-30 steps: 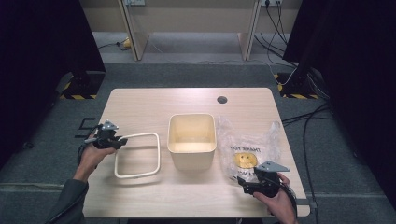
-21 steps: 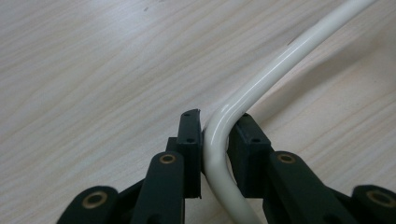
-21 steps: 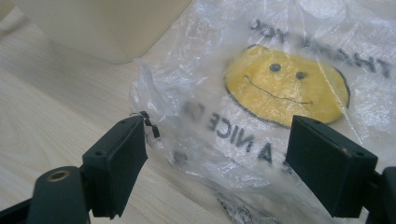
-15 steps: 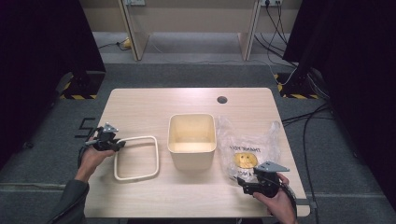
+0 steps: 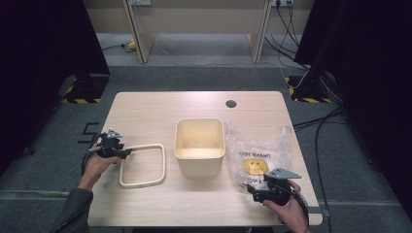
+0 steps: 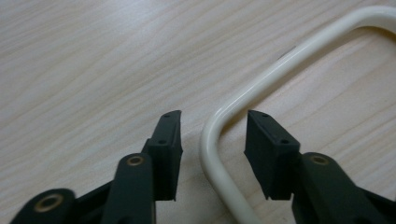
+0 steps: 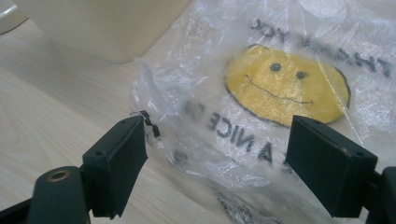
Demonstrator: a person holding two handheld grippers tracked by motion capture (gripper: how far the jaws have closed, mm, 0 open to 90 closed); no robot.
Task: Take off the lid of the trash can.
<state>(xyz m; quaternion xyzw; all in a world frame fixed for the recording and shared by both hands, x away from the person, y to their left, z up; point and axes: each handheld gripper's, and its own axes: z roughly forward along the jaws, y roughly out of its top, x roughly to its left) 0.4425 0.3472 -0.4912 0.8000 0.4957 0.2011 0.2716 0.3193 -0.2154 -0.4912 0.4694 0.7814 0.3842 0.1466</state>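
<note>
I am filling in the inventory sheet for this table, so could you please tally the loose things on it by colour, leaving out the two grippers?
Cream: 2, the square bin and the rim frame lying flat beside it.
Clear with a yellow smiley print: 1, the plastic bag.
Total: 3
</note>
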